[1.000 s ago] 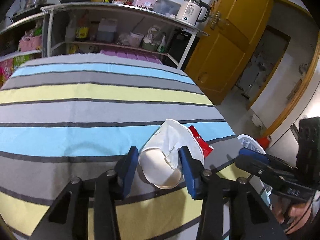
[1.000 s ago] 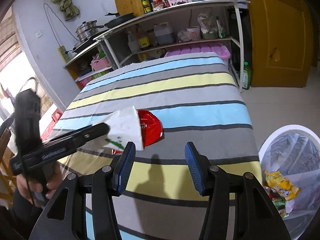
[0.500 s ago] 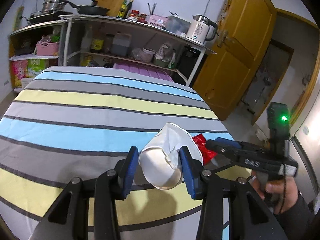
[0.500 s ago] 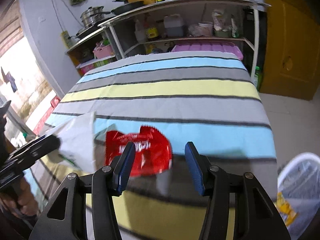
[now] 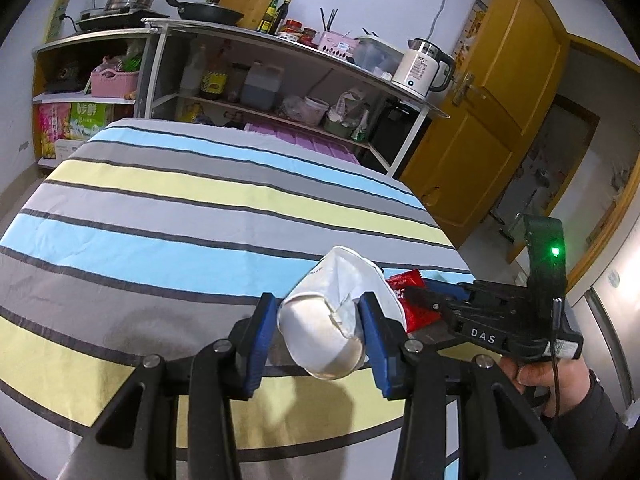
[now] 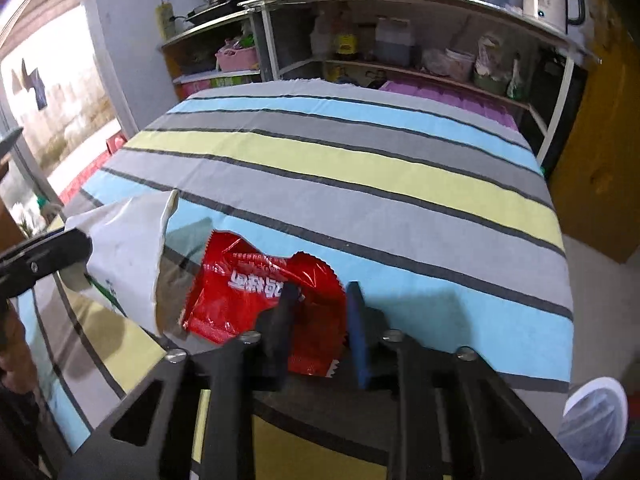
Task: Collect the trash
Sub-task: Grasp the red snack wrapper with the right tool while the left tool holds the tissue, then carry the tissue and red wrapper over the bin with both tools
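Observation:
My left gripper [image 5: 318,334] is shut on a crumpled white paper cup [image 5: 332,320] and holds it above the striped table. The cup also shows at the left of the right wrist view [image 6: 128,256]. A red snack wrapper [image 6: 260,292] lies on the tablecloth just right of the cup; its edge shows in the left wrist view [image 5: 412,300]. My right gripper [image 6: 320,320] is down at the wrapper, its jaws partly closed around the wrapper's right end. The right gripper also appears in the left wrist view [image 5: 420,292].
The table carries a striped cloth [image 6: 360,168]. A white bin lined with a bag [image 6: 596,420] stands on the floor at the table's right corner. Kitchen shelves [image 5: 260,92] stand behind the table, a yellow door [image 5: 492,112] at the right.
My right gripper has swung left from the bin side, dropped to the red wrapper and narrowed its jaws around it. My left gripper has lifted slightly, still holding the cup.

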A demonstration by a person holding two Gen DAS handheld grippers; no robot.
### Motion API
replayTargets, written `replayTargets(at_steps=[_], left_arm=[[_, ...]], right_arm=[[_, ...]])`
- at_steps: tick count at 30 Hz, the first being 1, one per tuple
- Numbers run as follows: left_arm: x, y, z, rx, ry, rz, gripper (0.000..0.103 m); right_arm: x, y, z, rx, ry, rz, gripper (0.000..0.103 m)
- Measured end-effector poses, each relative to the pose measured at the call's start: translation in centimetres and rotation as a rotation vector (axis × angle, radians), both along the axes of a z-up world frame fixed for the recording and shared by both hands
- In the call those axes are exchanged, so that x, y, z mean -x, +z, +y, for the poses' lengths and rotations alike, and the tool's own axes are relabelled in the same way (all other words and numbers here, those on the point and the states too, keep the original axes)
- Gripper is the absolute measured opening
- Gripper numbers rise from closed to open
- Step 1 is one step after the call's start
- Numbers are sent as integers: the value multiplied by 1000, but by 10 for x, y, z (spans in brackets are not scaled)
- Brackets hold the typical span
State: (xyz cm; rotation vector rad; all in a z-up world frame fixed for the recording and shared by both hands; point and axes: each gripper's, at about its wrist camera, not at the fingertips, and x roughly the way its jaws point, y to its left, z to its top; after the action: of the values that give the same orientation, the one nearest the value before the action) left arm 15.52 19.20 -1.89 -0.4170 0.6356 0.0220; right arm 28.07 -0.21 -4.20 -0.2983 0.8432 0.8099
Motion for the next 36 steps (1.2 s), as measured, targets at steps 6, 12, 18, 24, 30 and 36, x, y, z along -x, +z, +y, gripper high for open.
replayTargets(at_steps=[6,12,18,24,30,36], left_arm=[[4,1,-1,-3,6,1,45],[10,4,-7,-8,2,1,45],[15,11,-19,-18,-17,-5,45],[20,21,-35,-33,-39,-14,45],[23,30,-57,-48,-78,-22,45],[23,38,-79,-63,-115,-31,45]], right_arm=[[16,4,-5,-2,-3,-22,4],[34,12,-24,-55,-35,-20,3],[53,19,-49,-95,-81,-17,2],[67,31,-77,-139,-136,-27,1],[79,44,-100,-172,-176,-47,1],[89,57,-124,-206,-215,-72,1]])
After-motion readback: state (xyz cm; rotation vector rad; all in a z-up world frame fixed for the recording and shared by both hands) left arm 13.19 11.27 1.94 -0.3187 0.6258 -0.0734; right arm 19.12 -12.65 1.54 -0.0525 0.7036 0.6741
